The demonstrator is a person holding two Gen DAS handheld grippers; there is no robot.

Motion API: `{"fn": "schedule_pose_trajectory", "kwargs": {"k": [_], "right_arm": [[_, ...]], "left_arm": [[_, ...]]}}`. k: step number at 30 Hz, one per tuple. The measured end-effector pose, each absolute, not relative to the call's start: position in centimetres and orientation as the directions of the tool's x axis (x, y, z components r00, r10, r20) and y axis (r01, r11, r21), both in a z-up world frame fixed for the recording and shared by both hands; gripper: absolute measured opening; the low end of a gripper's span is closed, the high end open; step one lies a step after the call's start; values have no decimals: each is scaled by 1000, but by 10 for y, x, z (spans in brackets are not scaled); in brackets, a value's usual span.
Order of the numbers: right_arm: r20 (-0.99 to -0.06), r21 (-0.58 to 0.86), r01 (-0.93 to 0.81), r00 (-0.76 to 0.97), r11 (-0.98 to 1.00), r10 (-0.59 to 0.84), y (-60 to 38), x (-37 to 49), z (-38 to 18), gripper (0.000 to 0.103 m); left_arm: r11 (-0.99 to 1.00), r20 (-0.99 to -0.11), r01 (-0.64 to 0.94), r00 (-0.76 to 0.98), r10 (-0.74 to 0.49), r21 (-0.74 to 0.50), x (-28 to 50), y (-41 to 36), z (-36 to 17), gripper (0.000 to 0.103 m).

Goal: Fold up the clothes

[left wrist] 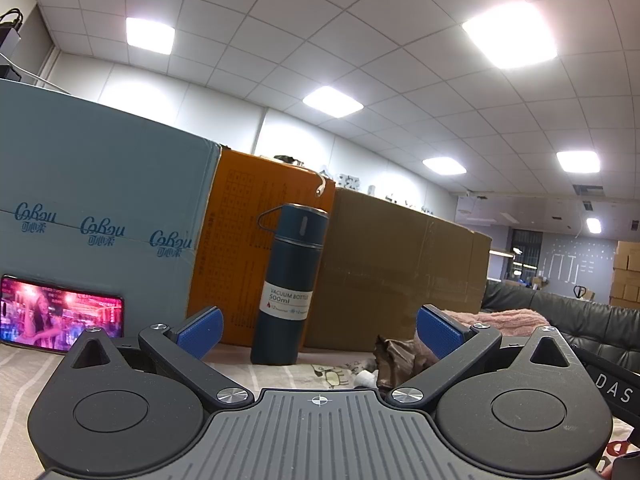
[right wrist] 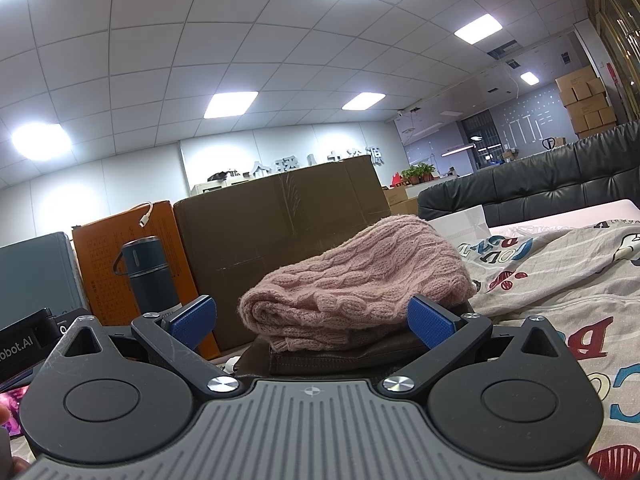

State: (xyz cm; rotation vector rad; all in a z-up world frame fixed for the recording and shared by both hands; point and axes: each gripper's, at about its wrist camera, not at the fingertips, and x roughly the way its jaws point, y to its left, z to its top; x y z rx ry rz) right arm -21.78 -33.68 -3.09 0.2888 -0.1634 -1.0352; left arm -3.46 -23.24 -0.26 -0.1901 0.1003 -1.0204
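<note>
Left wrist view: your left claw (left wrist: 319, 330) stands released, both blue pads wide apart with nothing between them. Straight ahead is not clothing but one dark vacuum bottle (left wrist: 291, 284), upright against three boxes: one blue-grey (left wrist: 100, 208), one orange (left wrist: 240, 248), one brown (left wrist: 396, 268). One lit phone (left wrist: 60, 314) leans at the foot of the blue-grey box. The clothes lie off to the right of this claw: a strip of the pink knitted sweater (left wrist: 504, 320) beyond the right finger, and a crumpled brown garment (left wrist: 400, 362) nearer, just inside that finger

Right wrist view: your right claw (right wrist: 313, 320) is likewise released and empty. Here the task's things sit dead ahead: one pink sweater (right wrist: 360, 280), already folded into a bundle, rests on top of one dark brown garment (right wrist: 340, 358), which lies flat on the printed bedsheet (right wrist: 560, 280). The stack's long axis runs across the claw, left to right, and spans the whole gap between the pads. Judged from both views, your right hand is the nearer and better aligned; the left must swing rightward to reach
</note>
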Motion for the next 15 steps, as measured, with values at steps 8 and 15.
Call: {"fn": "schedule_pose_trajectory", "kwargs": {"k": [8, 15], "right_arm": [[-2, 312, 821, 504, 478, -864, -337, -218, -31, 103], [-3, 312, 821, 504, 478, -864, -338, -218, -31, 103]], "left_arm": [[508, 6, 837, 520, -854, -203, -35, -232, -3, 103], [508, 6, 837, 520, -854, -202, -35, -233, -3, 103]]}}
